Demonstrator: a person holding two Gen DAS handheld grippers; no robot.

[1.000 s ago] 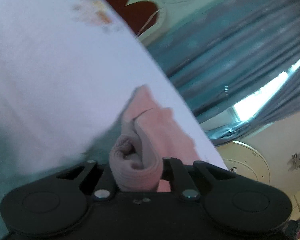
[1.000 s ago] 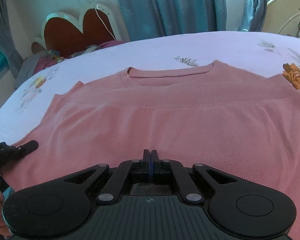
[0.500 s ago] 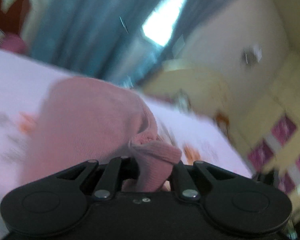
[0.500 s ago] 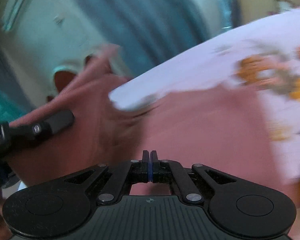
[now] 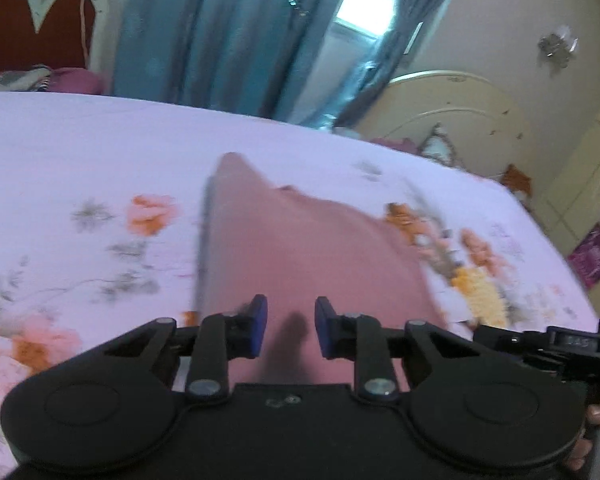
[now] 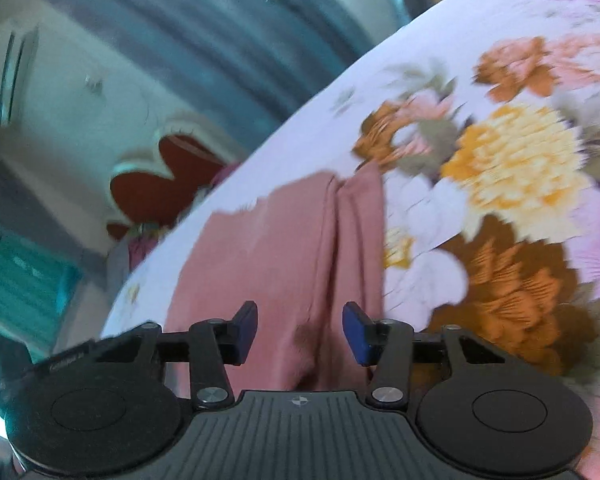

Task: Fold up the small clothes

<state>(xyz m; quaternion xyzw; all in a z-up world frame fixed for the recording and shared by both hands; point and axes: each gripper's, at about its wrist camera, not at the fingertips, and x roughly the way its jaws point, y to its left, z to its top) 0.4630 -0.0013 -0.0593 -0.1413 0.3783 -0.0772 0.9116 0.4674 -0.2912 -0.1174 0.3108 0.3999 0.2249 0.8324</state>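
Both pairs of jaws have just been opening, and nothing is gripped by them. The left gripper (image 5: 291,326) and right gripper (image 6: 300,332) are held above the folded pink sweater (image 5: 300,248), spread on the floral bedsheet (image 5: 80,168).

A bed with a pale floral sheet (image 5: 100,152) filled the near scene. Beyond it hung teal-blue curtains (image 5: 204,36), daylight showing through a window gap (image 5: 364,16). A red heart-shaped headboard (image 5: 32,36) stood far left, cream walls (image 5: 500,20) right.
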